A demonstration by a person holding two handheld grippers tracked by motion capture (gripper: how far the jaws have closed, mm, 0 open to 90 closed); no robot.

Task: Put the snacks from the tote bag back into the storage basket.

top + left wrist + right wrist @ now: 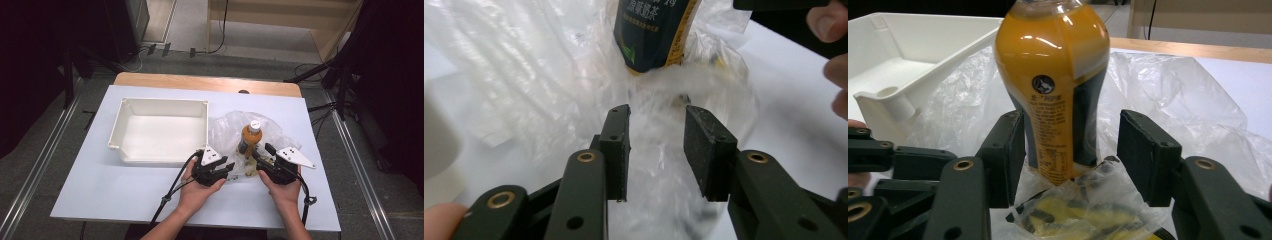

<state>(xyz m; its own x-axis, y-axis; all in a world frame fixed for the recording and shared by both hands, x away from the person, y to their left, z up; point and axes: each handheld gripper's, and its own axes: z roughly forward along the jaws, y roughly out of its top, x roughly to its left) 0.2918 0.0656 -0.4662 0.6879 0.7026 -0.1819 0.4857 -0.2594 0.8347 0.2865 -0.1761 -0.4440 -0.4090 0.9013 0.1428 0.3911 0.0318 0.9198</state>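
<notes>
the left gripper point(656, 150) has its jaws apart with nothing pinched; only crinkled clear plastic bag point(524, 75) lies under and past the pads, and the gap between them is free. in the high view this left gripper point(226, 169) sits at the bag's near left edge, just off the front right corner of the white bin point(116, 125).

the right gripper point(1070, 155) also stands released. the orange bottle point(1053, 90) rises just beyond its tips, roughly centred on the gap; the left pad looks very close to the bottle's side, the right pad has clear daylight beside it, and neither presses. whether the left pad touches is hard to tell. below the jaws lies a small clear packet with yellow contents point(1083, 210), partly under the bag film.

from above, the right gripper point(260, 159) points up and left toward the bottle point(249, 140), which stands upright with a white cap, on or in the spread plastic bag point(225, 125) in the right half of the table point(100, 190). the two grippers are near each other, with the packet point(250, 170) between them.

the bin lies empty to the left of the bag, its right wall just beside the film. the white table surface is open in front of the bin and to the right of the bag up to the table's right edge; a wooden strip point(200, 82) runs along the far edge.
</notes>
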